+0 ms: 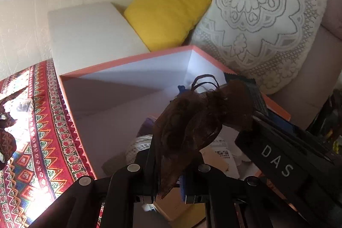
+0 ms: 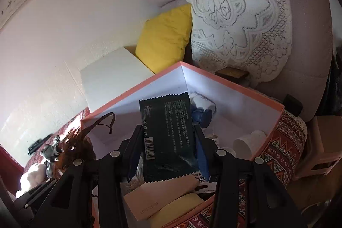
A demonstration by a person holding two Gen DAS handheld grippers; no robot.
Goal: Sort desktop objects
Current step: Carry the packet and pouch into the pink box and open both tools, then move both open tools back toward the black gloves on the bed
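My left gripper (image 1: 173,155) is shut on a brown sheer drawstring pouch (image 1: 192,119), holding it above the open orange-rimmed box (image 1: 128,60). In the right wrist view, my right gripper (image 2: 167,131) is shut on a black snack packet (image 2: 168,134) with white print, also over the box (image 2: 235,83). The pouch (image 2: 72,149) shows at that view's lower left. The right gripper's black body marked DAS (image 1: 275,158) crosses the left wrist view's right side, close to the pouch.
Inside the box lie a blue-and-white item (image 2: 203,109), a white cup (image 2: 250,142), a beige carton (image 2: 160,196) and a yarn ball (image 1: 136,146). A patterned red cloth (image 1: 42,142) covers the table. Behind are a white block (image 1: 92,35), a yellow cushion (image 1: 168,14) and a lace pillow (image 1: 263,14).
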